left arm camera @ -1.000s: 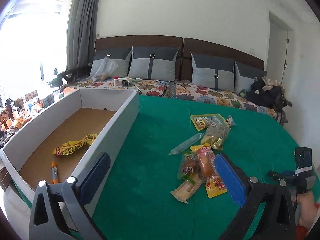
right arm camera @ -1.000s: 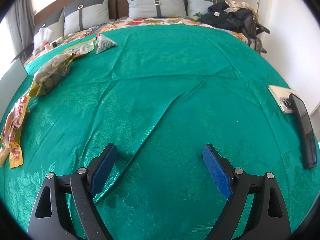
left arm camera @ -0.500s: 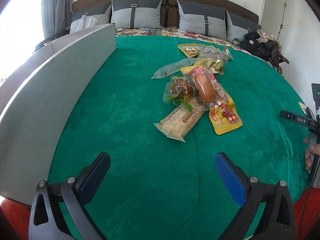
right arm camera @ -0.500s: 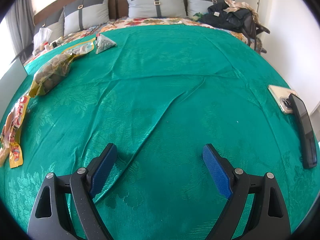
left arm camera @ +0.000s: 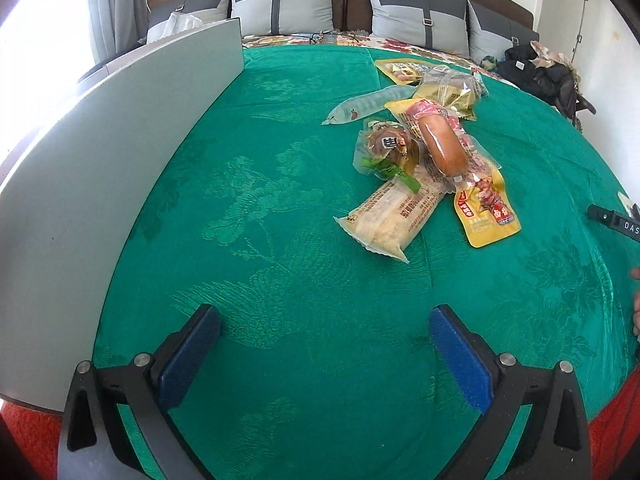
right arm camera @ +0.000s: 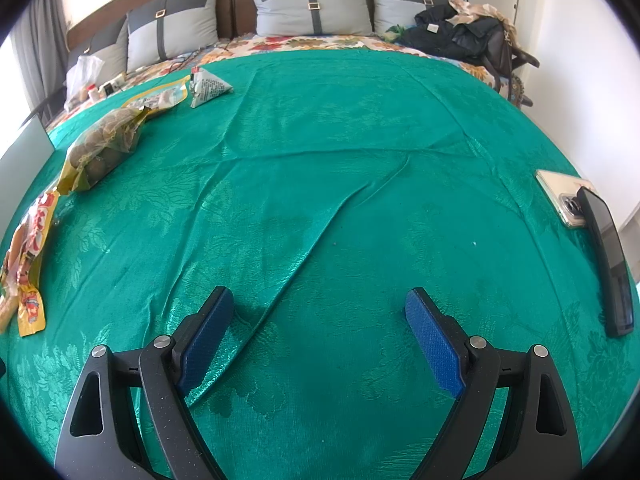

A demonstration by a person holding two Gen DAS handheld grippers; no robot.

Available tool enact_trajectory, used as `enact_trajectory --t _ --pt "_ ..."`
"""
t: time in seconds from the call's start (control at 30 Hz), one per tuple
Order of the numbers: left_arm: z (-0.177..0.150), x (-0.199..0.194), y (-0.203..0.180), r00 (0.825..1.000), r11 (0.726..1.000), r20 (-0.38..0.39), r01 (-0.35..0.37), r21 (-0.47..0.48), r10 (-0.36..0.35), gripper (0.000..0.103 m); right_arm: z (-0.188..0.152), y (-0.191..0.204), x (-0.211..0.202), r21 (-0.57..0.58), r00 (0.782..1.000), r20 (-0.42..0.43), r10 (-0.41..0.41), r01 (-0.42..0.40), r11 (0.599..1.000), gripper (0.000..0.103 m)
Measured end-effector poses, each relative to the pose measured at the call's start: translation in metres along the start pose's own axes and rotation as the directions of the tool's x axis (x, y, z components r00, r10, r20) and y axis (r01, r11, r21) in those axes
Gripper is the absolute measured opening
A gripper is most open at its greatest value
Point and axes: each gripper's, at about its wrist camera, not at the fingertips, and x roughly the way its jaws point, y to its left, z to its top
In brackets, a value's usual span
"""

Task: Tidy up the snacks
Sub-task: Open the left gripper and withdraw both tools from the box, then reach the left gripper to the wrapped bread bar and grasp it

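A heap of wrapped snacks lies on the green cloth point(left arm camera: 280, 240): a long beige biscuit pack point(left arm camera: 390, 216) nearest, a clear bun pack point(left arm camera: 386, 148), a sausage point(left arm camera: 440, 142) on a yellow pouch point(left arm camera: 486, 208), more packs behind. My left gripper point(left arm camera: 326, 340) is open and empty, low over the cloth, short of the heap. The grey box wall point(left arm camera: 100, 184) stands to its left. My right gripper point(right arm camera: 316, 320) is open and empty over bare cloth; a nut bag point(right arm camera: 106, 148), a triangular pack point(right arm camera: 208, 88) and the yellow pouch point(right arm camera: 30, 304) lie to its left.
Two phones point(right arm camera: 600, 248) lie at the right edge of the cloth. Pillows point(right arm camera: 312, 8) and a dark bag point(right arm camera: 460, 32) sit on the sofa behind. A fold point(right arm camera: 320, 232) runs across the cloth.
My left gripper has dropped from above the box to low over the cloth and moved nearer the snack heap; the box interior is out of sight. My right gripper has not moved.
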Motion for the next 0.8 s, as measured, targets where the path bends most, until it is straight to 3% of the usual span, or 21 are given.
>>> enact_trajectory --t 0.8 --pt "-0.0009 -0.0004 -0.0005 1.0 1.0 0.012 -0.006 0.011 0.006 0.103 0.0003 0.0012 0.0001 0.001 1.0 0.0 0.0 0.0 1.0 0.09"
